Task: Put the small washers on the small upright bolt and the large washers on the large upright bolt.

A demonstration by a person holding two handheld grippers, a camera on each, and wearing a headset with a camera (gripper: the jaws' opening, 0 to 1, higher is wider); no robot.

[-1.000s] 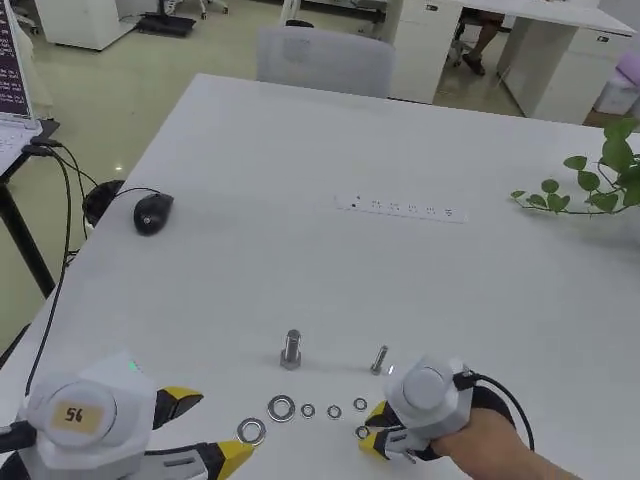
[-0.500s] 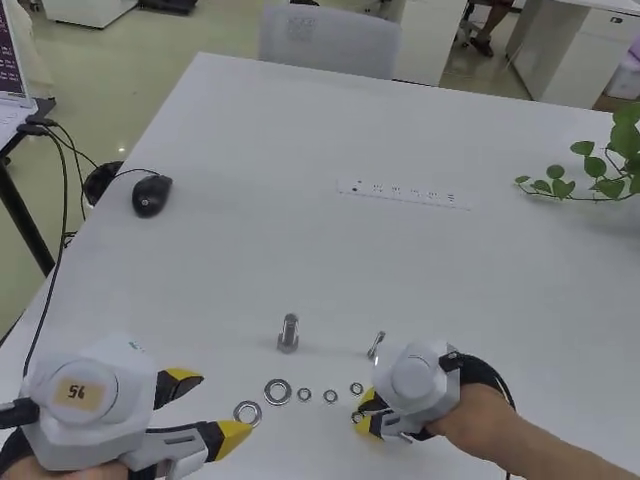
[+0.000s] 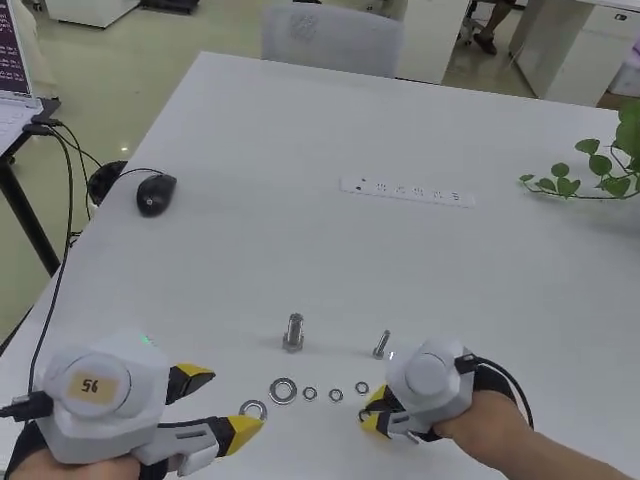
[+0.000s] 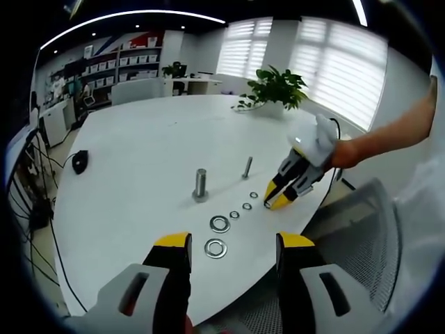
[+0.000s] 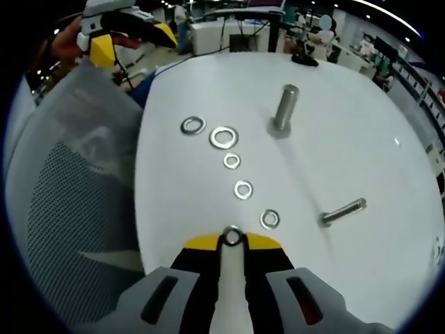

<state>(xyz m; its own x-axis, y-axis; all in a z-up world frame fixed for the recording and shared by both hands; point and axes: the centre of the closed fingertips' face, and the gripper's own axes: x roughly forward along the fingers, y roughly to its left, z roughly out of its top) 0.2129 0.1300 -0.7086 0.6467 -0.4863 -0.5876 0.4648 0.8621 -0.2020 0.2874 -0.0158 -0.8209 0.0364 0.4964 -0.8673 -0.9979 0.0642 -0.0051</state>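
Note:
The large upright bolt (image 3: 293, 332) and the small upright bolt (image 3: 381, 345) stand on the white table (image 3: 330, 250). In front of them lie two large washers (image 3: 283, 390) (image 3: 253, 409) and three small washers (image 3: 336, 395) in a row. My right gripper (image 3: 372, 412) is low at the row's right end, shut on a small washer (image 5: 232, 236) pinched at its tips (image 5: 232, 245). Whether that washer is off the table I cannot tell. My left gripper (image 3: 225, 402) hovers open before the large washers (image 4: 215, 248), with nothing between its jaws (image 4: 234, 243).
A power strip (image 3: 407, 192) lies mid-table, a black mouse (image 3: 155, 193) at the left and a potted plant (image 3: 600, 165) at the right. A grey chair (image 3: 330, 38) stands at the far edge. The table's front edge is just behind the washers.
The head camera has shifted a little. My right gripper stays at the small washer near the front edge; that washer now sits pinched in its tips. The left gripper has barely moved.

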